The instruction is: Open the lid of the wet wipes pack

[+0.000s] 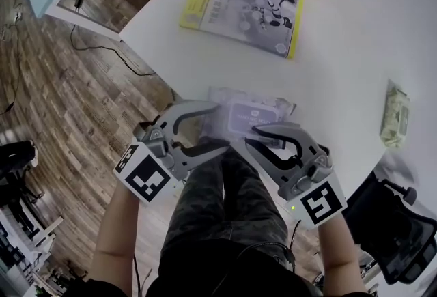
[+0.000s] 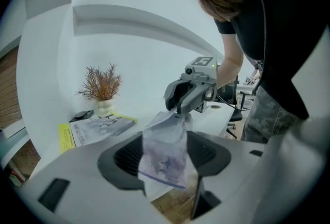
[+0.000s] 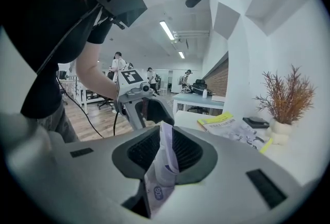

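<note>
The pale lilac soft-plastic wet wipes pack (image 1: pixel 254 110) sits at the near edge of the round white table (image 1: pixel 341 50), right in front of the person, and both tools are on it. The left gripper (image 1: pixel 218 129) is clamped across the pack's left end; in its own view the crinkled film fills the gap from pad to pad. The right gripper (image 1: pixel 253 137) is pinched on a thinner part at the pack's near right side, and in its view a narrow fold of film stands between the jaws. I can't tell whether that fold is the lid's tab or just wrapper.

That is what I'd check first. The darker lilac panel on top looks like the lid, so the right jaws want only its free edge, not the film beneath it. The left should do nothing but anchor: hold the body down and steady, squeezing no harder than needed, as the pack is soft and will buckle. Then peel up and back across the panel in one slow arc.

The yellow-edged printed booklet (image 1: pixel 242 9) lies toward the far edge, well clear, as does a small greenish packet (image 1: pixel 395 115) at the right edge.
</note>
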Demonstrator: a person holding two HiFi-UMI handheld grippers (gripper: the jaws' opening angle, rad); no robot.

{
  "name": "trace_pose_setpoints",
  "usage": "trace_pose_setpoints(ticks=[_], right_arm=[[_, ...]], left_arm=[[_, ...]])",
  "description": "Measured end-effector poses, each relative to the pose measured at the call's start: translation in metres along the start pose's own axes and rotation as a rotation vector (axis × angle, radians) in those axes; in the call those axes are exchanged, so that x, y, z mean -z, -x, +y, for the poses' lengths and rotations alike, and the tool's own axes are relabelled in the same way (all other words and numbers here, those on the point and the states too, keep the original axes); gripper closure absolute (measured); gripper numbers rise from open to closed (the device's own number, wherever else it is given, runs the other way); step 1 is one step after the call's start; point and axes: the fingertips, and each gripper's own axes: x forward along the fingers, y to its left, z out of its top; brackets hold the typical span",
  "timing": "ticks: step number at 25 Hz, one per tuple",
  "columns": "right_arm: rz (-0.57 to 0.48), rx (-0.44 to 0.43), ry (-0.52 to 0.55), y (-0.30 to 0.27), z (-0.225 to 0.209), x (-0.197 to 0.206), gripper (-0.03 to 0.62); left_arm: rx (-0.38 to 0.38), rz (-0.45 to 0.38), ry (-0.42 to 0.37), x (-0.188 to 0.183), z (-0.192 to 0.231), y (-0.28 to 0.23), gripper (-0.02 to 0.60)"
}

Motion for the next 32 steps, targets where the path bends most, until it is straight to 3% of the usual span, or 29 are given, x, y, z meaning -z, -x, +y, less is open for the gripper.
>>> trace_pose_setpoints(ticks=[3,4,11,25,28,32], right_arm=[[-0.011,0.017,-0.008,0.001,-0.003,-0.003,0.507],[-0.012,0.022,-0.012,0.001,-0.003,-0.004,0.508],[-0.023,0.052,-0.015,0.003,-0.007,-0.009,0.508],[-0.117,0.177,0.002,0.027,-0.020,-0.023,0.487],[-0.135,0.193,0.015,0.031,-0.020,-0.027,0.545],[-0.118,0.186,0.022,0.031,-0.019,-0.022,0.574]], left_arm=[[-0.038,-0.059,0.036,-0.009,0.002,0.009,0.516],[-0.042,-0.064,0.044,-0.010,0.002,0.010,0.560],[-0.024,-0.093,0.104,-0.018,0.000,-0.004,0.569],[-0.033,-0.063,0.064,-0.022,0.017,-0.008,0.569],[-0.031,-0.059,0.065,-0.023,0.020,-0.008,0.569],[-0.033,-0.055,0.065,-0.023,0.025,-0.009,0.569]])
